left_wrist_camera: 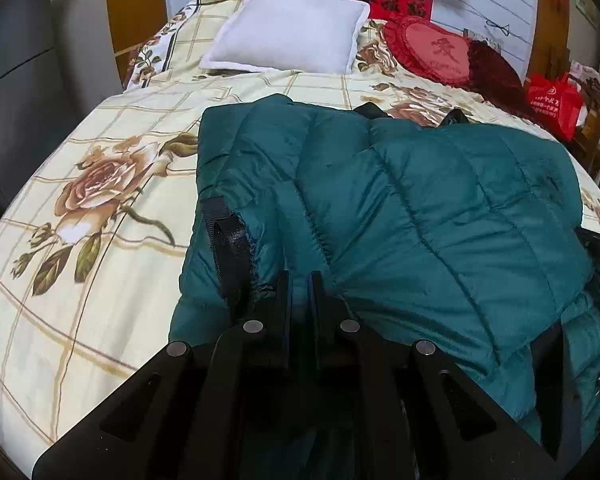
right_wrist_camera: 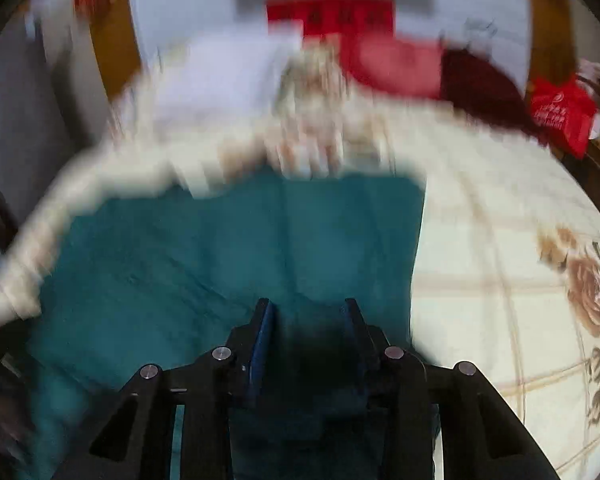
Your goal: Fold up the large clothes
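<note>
A teal quilted puffer jacket [left_wrist_camera: 400, 208] lies partly folded on the bed, with a black cuff strap [left_wrist_camera: 228, 248] at its near left. My left gripper [left_wrist_camera: 299, 280] is shut on the jacket's near edge. In the right wrist view, which is motion-blurred, the jacket [right_wrist_camera: 220, 248] fills the lower left. My right gripper [right_wrist_camera: 306, 312] sits over its near edge with the jaws apart and teal fabric between the fingers.
The bed [left_wrist_camera: 80, 280] has a cream floral checked cover. A white pillow [left_wrist_camera: 288, 32] and a red heart cushion [left_wrist_camera: 432, 52] lie at the head. A red bag [left_wrist_camera: 556, 100] stands at the far right beside the bed.
</note>
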A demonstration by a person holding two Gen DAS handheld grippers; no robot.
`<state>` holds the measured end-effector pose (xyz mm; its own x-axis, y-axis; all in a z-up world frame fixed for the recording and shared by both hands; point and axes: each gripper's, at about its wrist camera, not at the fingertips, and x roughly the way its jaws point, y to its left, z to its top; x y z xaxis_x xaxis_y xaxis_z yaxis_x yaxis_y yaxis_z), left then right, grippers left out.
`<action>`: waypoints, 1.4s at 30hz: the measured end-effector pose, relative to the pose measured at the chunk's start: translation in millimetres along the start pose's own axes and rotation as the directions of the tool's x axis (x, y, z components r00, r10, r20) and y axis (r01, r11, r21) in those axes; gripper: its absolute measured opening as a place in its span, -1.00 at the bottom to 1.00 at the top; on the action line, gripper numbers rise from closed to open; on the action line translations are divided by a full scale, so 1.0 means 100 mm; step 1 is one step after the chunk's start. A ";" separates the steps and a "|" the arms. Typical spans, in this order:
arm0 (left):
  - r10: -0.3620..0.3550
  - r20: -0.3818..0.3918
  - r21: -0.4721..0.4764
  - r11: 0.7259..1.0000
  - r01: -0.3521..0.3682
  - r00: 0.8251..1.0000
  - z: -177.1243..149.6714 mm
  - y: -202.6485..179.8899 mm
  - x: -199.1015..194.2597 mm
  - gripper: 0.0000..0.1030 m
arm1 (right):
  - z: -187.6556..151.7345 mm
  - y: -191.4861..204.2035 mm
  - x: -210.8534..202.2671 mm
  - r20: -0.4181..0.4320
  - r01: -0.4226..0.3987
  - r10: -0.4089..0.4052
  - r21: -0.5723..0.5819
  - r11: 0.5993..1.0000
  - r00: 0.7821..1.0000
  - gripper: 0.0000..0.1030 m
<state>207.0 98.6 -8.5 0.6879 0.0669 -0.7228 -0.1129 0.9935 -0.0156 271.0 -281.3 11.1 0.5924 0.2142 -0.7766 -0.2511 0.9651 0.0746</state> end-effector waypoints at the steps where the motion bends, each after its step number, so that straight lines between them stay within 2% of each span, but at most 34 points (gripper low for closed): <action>1: -0.001 0.004 -0.008 1.000 0.001 1.000 -0.01 0.01 -0.01 -0.85 | -0.01 -0.06 -0.02 0.011 -0.029 0.029 0.026 0.999 1.000 -0.33; 3: -0.011 -0.002 -0.023 1.000 0.011 1.000 -0.01 0.04 0.01 -0.85 | 0.08 -0.09 -0.04 -0.039 -0.040 0.041 0.020 0.999 0.998 -0.33; 5: -0.012 0.000 -0.031 0.999 0.012 1.000 -0.01 0.05 0.02 -0.85 | 0.22 -0.08 -0.10 -0.066 -0.016 0.017 0.012 1.000 0.998 -0.34; 6: -0.009 0.001 -0.029 1.000 0.009 1.000 -0.01 0.04 0.01 -0.85 | 0.33 -0.08 -0.20 -0.030 0.021 -0.020 0.011 1.000 0.999 -0.34; 7: -0.006 0.002 -0.028 1.000 0.007 1.000 -0.01 0.04 0.01 -0.85 | 0.45 -0.09 -0.33 0.046 0.064 -0.065 0.023 0.998 0.997 -0.34; 9: -0.004 0.003 -0.028 1.000 0.004 1.000 -0.01 0.03 0.01 -0.85 | 0.65 -0.12 -0.44 0.141 0.089 -0.100 0.086 0.992 0.985 -0.28; 11: -0.004 0.005 -0.030 1.000 0.004 1.000 -0.02 0.04 0.01 -0.85 | 0.82 -0.17 -0.37 0.152 0.089 -0.113 0.154 0.984 0.982 -0.20; 13: -0.010 0.005 -0.042 0.999 0.010 1.000 -0.02 0.06 0.01 -0.85 | 0.88 -0.18 -0.10 0.093 0.071 -0.088 0.175 0.982 0.992 -0.20; 16: -0.025 0.006 -0.058 0.998 0.025 1.000 -0.03 0.09 0.01 -0.85 | 0.75 -0.19 0.38 -0.038 0.108 -0.103 0.154 0.982 0.994 -0.17; 17: -0.027 0.006 -0.060 0.998 0.027 1.000 -0.03 0.09 0.01 -0.85 | 0.68 -0.22 0.49 -0.058 0.116 -0.109 0.146 0.982 0.992 -0.16; 18: -0.028 0.005 -0.061 0.998 0.028 1.000 -0.03 0.10 0.01 -0.85 | 0.64 -0.24 0.49 -0.026 0.110 -0.107 0.155 0.982 0.994 -0.16; 20: -0.029 0.003 -0.064 0.998 0.029 1.000 -0.02 0.11 0.02 -0.85 | 0.63 -0.25 0.46 -0.026 0.122 -0.119 0.158 0.980 0.993 -0.16; 21: -0.029 0.002 -0.065 0.997 0.029 1.000 -0.02 0.11 0.02 -0.85 | 0.66 -0.24 0.40 -0.033 0.150 -0.147 0.150 0.977 0.989 -0.16; 23: -0.031 0.002 -0.069 0.997 0.031 1.000 -0.02 0.11 0.02 -0.85 | 0.71 -0.16 0.18 0.017 0.195 -0.199 0.137 0.971 0.980 -0.16; 25: -0.029 0.001 -0.070 0.997 0.029 1.000 -0.02 0.11 0.01 -0.85 | 0.71 -0.01 -0.16 0.131 0.155 -0.173 0.135 0.979 0.976 -0.16; 26: -0.028 0.001 -0.069 0.997 0.028 1.000 -0.02 0.11 0.02 -0.85 | 0.69 0.11 -0.28 0.161 0.100 -0.121 0.127 0.987 0.980 -0.16; 28: -0.026 0.001 -0.068 0.997 0.026 1.000 -0.02 0.10 0.01 -0.85 | 0.60 0.36 -0.40 0.165 0.016 -0.029 0.079 0.997 0.986 -0.16; 32: -0.019 0.000 -0.064 0.998 0.019 1.000 -0.02 0.09 0.01 -0.85 | 0.30 0.87 -0.44 0.149 -0.070 0.070 -0.004 0.998 0.986 -0.11; 33: -0.018 0.000 -0.065 0.998 0.018 1.000 -0.02 0.09 0.02 -0.85 | 0.20 0.96 -0.32 0.104 -0.065 0.066 -0.014 0.998 0.992 -0.06; 34: -0.018 0.000 -0.065 0.998 0.018 1.000 -0.02 0.10 0.02 -0.85 | 0.12 1.01 -0.20 0.069 -0.026 0.027 -0.020 0.999 0.997 0.05; 35: -0.017 0.000 -0.065 0.998 0.017 1.000 -0.02 0.09 0.02 -0.85 | 0.05 1.03 -0.11 0.064 0.002 -0.001 -0.018 1.000 0.998 0.10; 38: -0.015 0.000 -0.063 0.998 0.015 1.000 -0.02 0.10 0.02 -0.85 | -0.06 0.99 -0.04 0.127 0.004 -0.005 0.008 1.000 0.992 0.27; 40: -0.014 0.000 -0.062 0.998 0.014 1.000 -0.02 0.10 0.02 -0.85 | -0.07 0.95 -0.04 0.134 -0.018 0.015 0.025 1.000 0.991 0.27; 42: -0.014 0.000 -0.062 0.998 0.014 1.000 -0.02 0.10 0.02 -0.85 | -0.09 0.98 -0.05 0.144 -0.003 0.000 0.019 1.000 0.990 0.27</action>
<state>205.7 108.6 -11.6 0.6892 0.0528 -0.7227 -0.1477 0.9866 -0.0688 236.8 -188.8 16.7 0.6963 0.2338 -0.6786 -0.2385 0.9671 0.0885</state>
